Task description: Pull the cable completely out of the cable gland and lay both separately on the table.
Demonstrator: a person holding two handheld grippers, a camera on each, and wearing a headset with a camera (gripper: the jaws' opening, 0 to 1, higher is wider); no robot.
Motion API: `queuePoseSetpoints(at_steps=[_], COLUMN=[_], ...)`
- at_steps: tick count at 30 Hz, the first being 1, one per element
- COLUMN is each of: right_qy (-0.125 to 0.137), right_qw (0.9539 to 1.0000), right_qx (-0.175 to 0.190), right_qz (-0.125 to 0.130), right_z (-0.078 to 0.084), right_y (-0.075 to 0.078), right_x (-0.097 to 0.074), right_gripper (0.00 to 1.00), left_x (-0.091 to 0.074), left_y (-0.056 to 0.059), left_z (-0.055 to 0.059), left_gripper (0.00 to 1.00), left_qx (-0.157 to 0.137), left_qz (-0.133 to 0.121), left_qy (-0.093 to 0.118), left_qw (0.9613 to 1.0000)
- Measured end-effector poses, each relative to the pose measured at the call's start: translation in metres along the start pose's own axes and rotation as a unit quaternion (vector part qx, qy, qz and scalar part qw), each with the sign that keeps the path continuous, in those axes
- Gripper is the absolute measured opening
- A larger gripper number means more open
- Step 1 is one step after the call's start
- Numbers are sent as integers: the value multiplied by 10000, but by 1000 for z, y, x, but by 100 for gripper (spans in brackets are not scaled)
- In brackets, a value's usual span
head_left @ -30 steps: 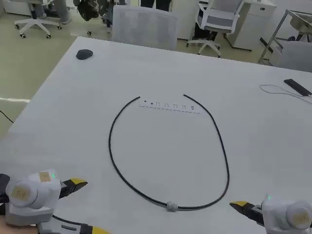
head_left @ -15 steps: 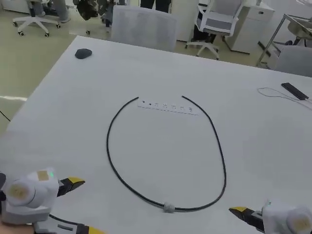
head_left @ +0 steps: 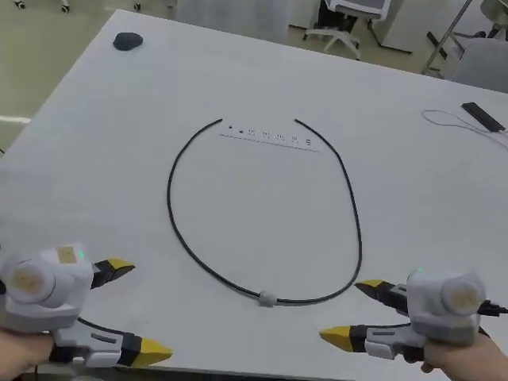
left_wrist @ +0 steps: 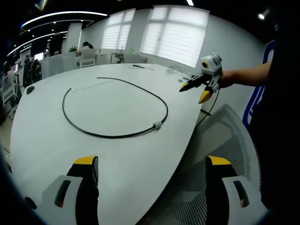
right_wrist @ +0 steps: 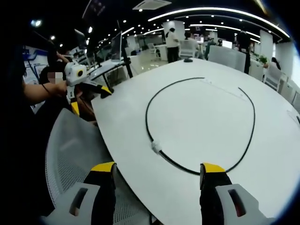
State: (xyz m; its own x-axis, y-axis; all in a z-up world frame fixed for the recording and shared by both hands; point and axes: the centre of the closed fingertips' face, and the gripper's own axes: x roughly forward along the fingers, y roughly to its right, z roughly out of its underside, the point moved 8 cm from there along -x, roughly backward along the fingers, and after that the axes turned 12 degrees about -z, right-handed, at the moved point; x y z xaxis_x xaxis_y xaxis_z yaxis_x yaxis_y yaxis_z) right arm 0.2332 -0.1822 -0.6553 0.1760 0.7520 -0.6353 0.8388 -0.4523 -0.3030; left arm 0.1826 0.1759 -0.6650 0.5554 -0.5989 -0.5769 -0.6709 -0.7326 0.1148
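A thin black cable (head_left: 170, 208) lies on the white table (head_left: 87, 143) in a wide loop, open at the far side. A small grey cable gland (head_left: 267, 298) sits threaded on its near stretch; the gland (left_wrist: 157, 125) and the gland (right_wrist: 156, 147) also appear in both gripper views. My left gripper (head_left: 136, 308) hovers open at the near left edge, well left of the gland. My right gripper (head_left: 352, 312) hovers open at the near right, a short way from the gland. Nothing is between either pair of jaws.
A white label strip (head_left: 270, 140) lies between the cable's far ends. A black mouse (head_left: 127, 40) sits at the far left corner. A dark phone (head_left: 482, 116) with a thin white cord (head_left: 452, 125) lies far right. Office chairs stand beyond the table.
The head camera has tilted down, so the whole scene shifted up. Both grippers have risen further into the picture and the right one stands nearer the gland. The cable has not moved.
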Motion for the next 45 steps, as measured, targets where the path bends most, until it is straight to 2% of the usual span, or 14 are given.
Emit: queuePoseSetpoints(at_steps=[3, 8, 13, 17, 20, 24, 26, 33, 45], right_qy=[23, -106, -327, -569, -790, -924, -1023, -1429, -1704], right_qw=[10000, 9998, 9989, 9973, 9953, 9932, 9914, 9843, 9773], right_qx=[47, -94, -255, -339, -428, -527, -614, -801, -917], right_qz=[-61, -151, -232, -328, -357, -472, -538, -650, -862], right_z=[-4, -16, -23, -22, -23, -26, -26, -20, -18], right_y=[5, 12, 19, 26, 28, 29, 29, 36, 37], right_x=[6, 20, 33, 46, 55, 67, 73, 95, 117], right_gripper=[71, 66, 60, 56, 52, 49, 47, 40, 34], left_x=[2, 4, 4, 4, 3, 3, 3, 3, 4], left_y=[1, 0, -1, -2, -2, -4, -4, -3, 2], left_z=[0, 1, 2, 5, 6, 7, 9, 11, 15], left_gripper=[94, 93, 92, 92, 92, 91, 91, 90, 90], left_qx=[-48, -15, -152, -188, -249, -279, -373, -382, -438], left_qz=[-21, -88, -129, -155, -180, -250, -243, -242, -187], left_qy=[-13, -90, -78, -100, -109, -12, -91, -136, -210], left_qw=[10000, 9999, 9998, 9997, 9995, 9993, 9990, 9989, 9986])
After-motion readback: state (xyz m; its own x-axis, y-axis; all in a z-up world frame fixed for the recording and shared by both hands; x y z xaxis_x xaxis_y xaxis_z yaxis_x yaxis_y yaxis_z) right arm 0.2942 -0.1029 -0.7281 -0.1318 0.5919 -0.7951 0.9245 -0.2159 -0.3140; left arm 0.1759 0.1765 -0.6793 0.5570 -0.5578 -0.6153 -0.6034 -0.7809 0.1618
